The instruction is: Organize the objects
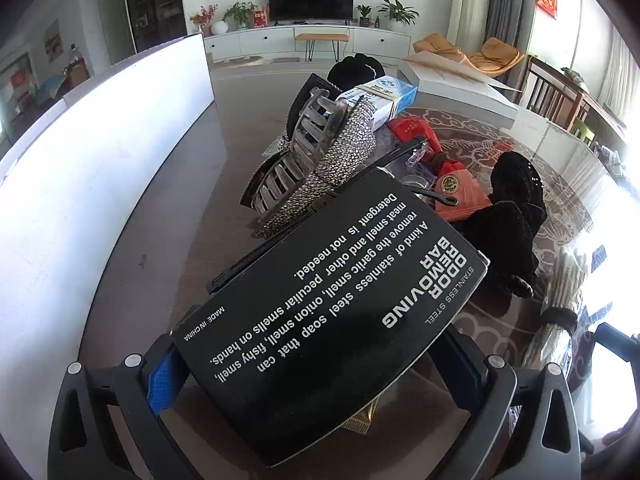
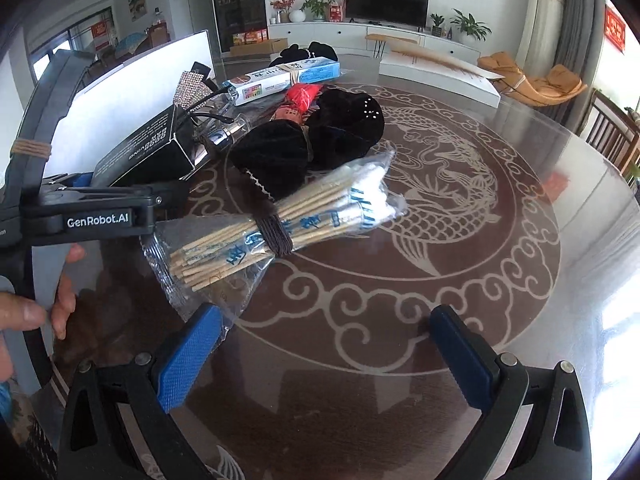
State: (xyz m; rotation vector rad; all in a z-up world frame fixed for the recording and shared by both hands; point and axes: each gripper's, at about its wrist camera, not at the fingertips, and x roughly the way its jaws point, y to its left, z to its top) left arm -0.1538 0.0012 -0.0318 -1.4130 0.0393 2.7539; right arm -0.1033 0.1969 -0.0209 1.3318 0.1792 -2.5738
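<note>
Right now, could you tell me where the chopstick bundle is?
In the right wrist view, the chopstick bundle lies on the table, before the black pouch, ahead of the open right gripper.

Round glass-topped table (image 2: 460,280), brown fish-and-cloud pattern. On it: bagged wooden sticks (image 2: 276,220), black velvet pouches (image 2: 312,140), blue-white carton (image 2: 280,76), flat white box (image 2: 436,72).

Around the black box (image 1: 328,312) you have one blue-and-white carton (image 2: 282,78), one bundle of bagged sticks (image 2: 280,220), two black scrunchies (image 2: 308,140), one rhinestone clip (image 1: 340,160), one clear claw clip (image 1: 296,148) and two red packets (image 1: 456,192).
</note>
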